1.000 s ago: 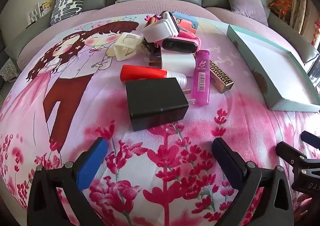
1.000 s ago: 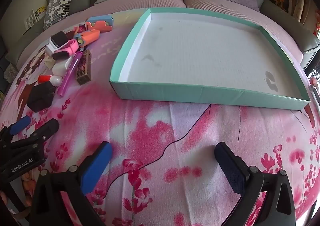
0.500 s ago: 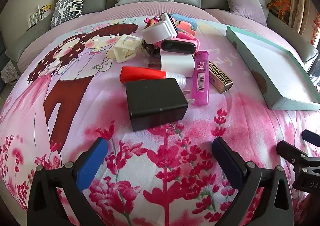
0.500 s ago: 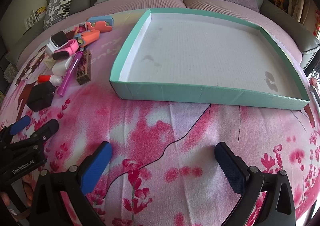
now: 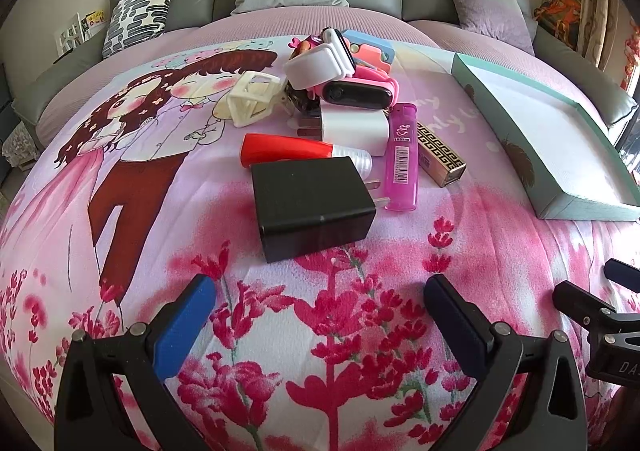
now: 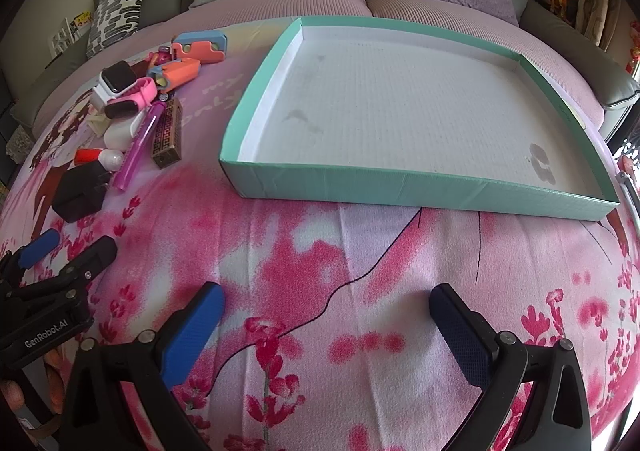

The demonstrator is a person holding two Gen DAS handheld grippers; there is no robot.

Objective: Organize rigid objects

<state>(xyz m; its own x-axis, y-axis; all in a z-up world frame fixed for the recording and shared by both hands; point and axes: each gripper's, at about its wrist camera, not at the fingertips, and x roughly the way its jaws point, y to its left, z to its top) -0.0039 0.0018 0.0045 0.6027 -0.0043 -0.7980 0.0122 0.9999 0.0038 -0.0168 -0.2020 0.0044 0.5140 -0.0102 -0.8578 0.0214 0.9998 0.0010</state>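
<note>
Barely anything had shifted since a second earlier: the left gripper (image 5: 320,325) only tilted back a touch, so the pile sat slightly lower in its view; the right gripper (image 6: 326,325) had not moved.

Both sets of jaws stood wide apart, holding nothing.

Landmark: the teal tray (image 6: 416,187), lying flat on the pink floral blanket (image 5: 332,311) and still empty. All the loose items lay in one pile left of the tray, well apart from its left wall. Nearest the left gripper was the black charger (image 5: 310,203), prongs pointing toward the tray. Just beyond it lay the red-capped tube (image 5: 288,149); between charger and tray lay the purple lighter (image 5: 401,157) and, closest to the tray, the gold patterned case (image 5: 440,159). Farther back were the white plug (image 5: 354,127), white frame (image 5: 252,99), pink band (image 5: 358,89), white smartwatch (image 6: 114,81) and orange-and-blue pieces (image 6: 200,47), partly stacked.

My read: sorting hadn't started and this was the approach for the first pick. The left gripper faced the black charger squarely, so that looked like the target. Next move would need the jaws to go forward and down to straddle the charger's side faces. The jaw gap looked wide enough. Blanket is soft, so the fingertips could snag fabric.
</note>
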